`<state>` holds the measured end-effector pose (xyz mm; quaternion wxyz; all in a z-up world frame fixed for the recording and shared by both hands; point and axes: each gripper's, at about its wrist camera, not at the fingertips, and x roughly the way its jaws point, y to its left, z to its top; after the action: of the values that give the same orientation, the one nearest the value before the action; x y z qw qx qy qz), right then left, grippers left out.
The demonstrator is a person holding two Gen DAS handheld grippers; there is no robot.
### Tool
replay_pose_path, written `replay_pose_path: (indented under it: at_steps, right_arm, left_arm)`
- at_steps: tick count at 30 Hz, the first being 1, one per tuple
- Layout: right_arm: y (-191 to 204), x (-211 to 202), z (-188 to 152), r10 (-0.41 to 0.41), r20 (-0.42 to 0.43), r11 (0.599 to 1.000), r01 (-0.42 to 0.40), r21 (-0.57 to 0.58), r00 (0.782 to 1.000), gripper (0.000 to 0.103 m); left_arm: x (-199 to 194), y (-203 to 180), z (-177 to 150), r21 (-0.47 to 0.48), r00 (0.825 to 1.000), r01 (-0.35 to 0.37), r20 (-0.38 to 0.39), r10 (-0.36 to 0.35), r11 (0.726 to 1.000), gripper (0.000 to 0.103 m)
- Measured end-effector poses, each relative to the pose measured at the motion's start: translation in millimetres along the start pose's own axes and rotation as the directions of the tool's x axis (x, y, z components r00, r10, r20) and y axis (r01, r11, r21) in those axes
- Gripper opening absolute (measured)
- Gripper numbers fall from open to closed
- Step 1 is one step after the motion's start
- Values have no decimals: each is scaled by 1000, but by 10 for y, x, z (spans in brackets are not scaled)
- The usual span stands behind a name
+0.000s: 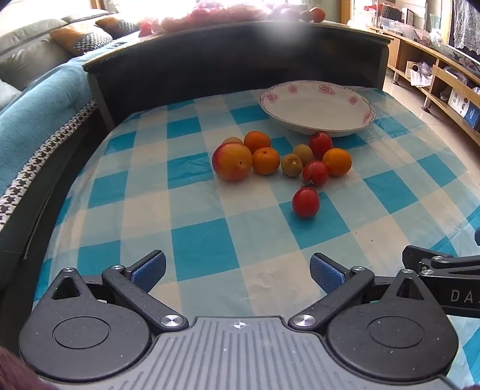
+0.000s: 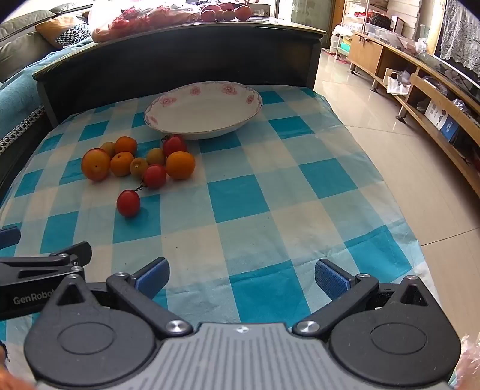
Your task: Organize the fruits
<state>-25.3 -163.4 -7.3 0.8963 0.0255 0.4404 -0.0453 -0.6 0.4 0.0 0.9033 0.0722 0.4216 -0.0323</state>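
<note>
Fruits (image 1: pixel 282 162) cluster before the empty plate (image 1: pixel 315 105) on checked cloth (image 1: pixel 198 240), both grippers' jaws wide, nothing between.

A small yellowish fruit (image 1: pixel 232 139) sits mostly hidden behind the large peach-coloured fruit (image 1: pixel 232 161); glare washes out the heap of red things (image 1: pixel 210 15) on the dark cabinet top (what they are cannot be told); the right hand-held gripper (image 1: pixel 444 270) is cut off by the left wrist view's edge; the left hand-held gripper (image 2: pixel 39 270) is likewise cropped in the right wrist view; shelf contents (image 2: pixel 444 120) are too small to identify.
</note>
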Motion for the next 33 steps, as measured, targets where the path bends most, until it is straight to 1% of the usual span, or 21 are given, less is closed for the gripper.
replay_pose_path:
  at_steps: [2, 9, 16, 33]
  right_arm:
    - [-1, 1, 7, -4, -3, 1000, 4, -2, 1000, 103]
    - [13, 21, -18, -9, -3, 1000, 9, -1, 1000, 103]
    - [12, 30, -10, -9, -9, 1000, 9, -6, 1000, 103]
    - [13, 39, -30, -8, -15, 1000, 8, -11, 1000, 103]
  left_arm:
    - [22, -46, -29, 15, 1000, -12, -5, 12, 1000, 103]
    - [21, -48, -63, 18, 1000, -7, -9, 7, 1000, 103]
    - [53, -22, -40, 9, 1000, -7, -15, 7, 1000, 103]
    - [35, -41, -29, 23, 1000, -20, -17, 21, 1000, 103]
